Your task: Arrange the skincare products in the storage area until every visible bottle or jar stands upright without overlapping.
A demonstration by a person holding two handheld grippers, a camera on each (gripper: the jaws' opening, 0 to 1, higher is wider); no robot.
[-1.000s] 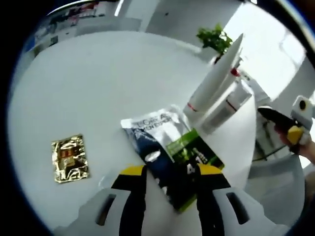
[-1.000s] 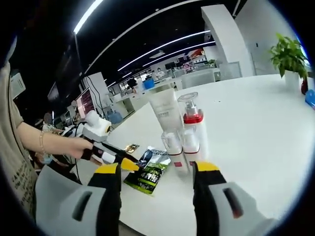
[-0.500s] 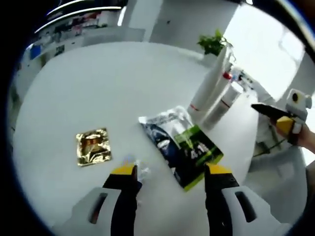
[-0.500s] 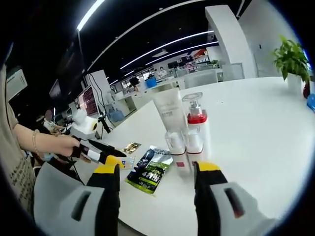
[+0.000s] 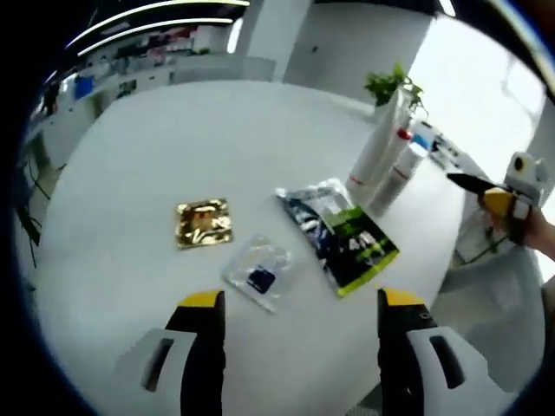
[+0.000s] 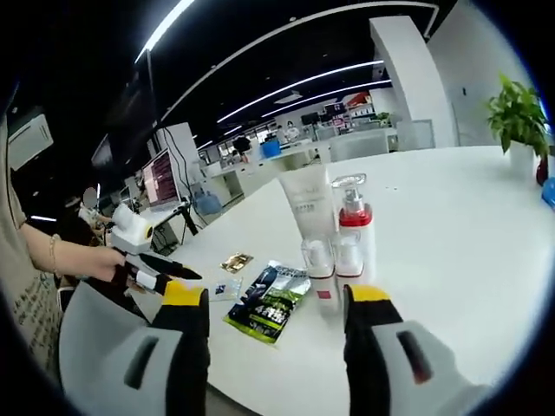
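Note:
On the white round table (image 5: pixel 139 156) a white tube (image 6: pixel 305 210), a pump bottle with a red collar (image 6: pixel 355 227) and two small clear-capped bottles (image 6: pixel 319 270) stand upright in a tight group; in the left gripper view the group (image 5: pixel 382 156) stands at the right. A dark blue and green sachet (image 5: pixel 342 234) (image 6: pixel 267 299) lies flat, with a gold sachet (image 5: pixel 205 223) (image 6: pixel 236 261) and a small clear sachet (image 5: pixel 259 273) beside it. My left gripper (image 5: pixel 295 303) is open above the table, nothing between its jaws; it also appears as the left gripper (image 6: pixel 152 269), held by a hand. My right gripper (image 6: pixel 277 299) is open, empty, also seen as the right gripper (image 5: pixel 494 195).
A potted green plant (image 6: pixel 513 113) (image 5: pixel 392 85) stands at the table's far side. Desks and monitors fill the office behind. The person's arm (image 6: pixel 65 256) reaches in from the left in the right gripper view. The table edge runs close below both grippers.
My left gripper has pulled back and up from the blue-green sachet, so the gold and clear sachets now lie in front of it. The right gripper has backed off slightly from the bottles.

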